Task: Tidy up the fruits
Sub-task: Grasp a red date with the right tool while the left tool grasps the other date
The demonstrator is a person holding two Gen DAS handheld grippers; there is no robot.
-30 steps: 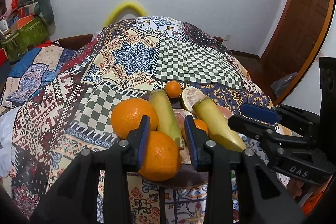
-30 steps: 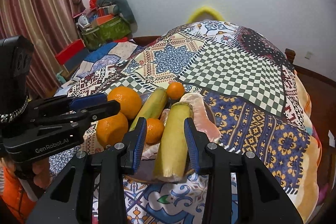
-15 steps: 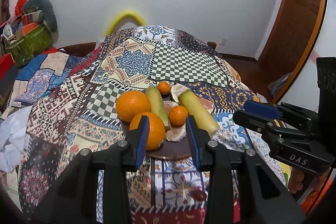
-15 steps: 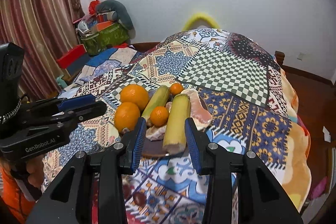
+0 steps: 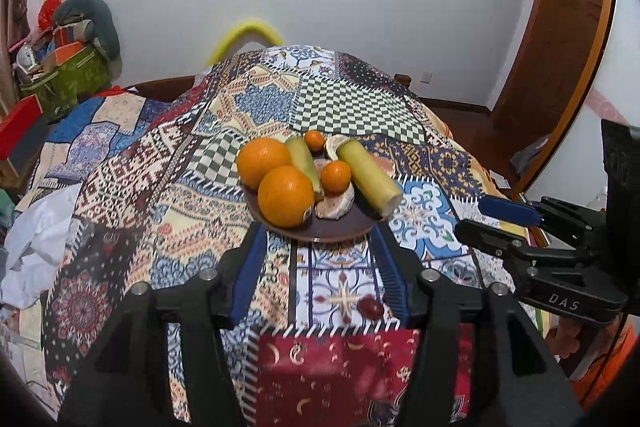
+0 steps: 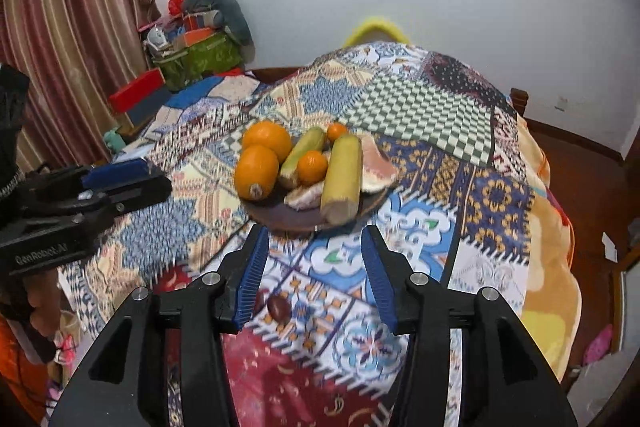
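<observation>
**Both claws backed off, plate loaded**

Left gripper (image 5: 316, 267) and right gripper (image 6: 314, 263): jaws have just been opening, parted, nothing between them. One small dark fruit (image 5: 370, 307) lies loose on quilt (image 5: 168, 163) nearest. Beyond it, plate (image 5: 336, 229) holds the oranges (image 5: 285, 195). Likely next: grab the stray.

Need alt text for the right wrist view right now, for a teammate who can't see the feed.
A dark plate piled with oranges and two yellow-green bananas sits on a patchwork quilt, beyond the open, empty right gripper. A small dark red fruit lies on the quilt near it; the left gripper shows at left.
</observation>
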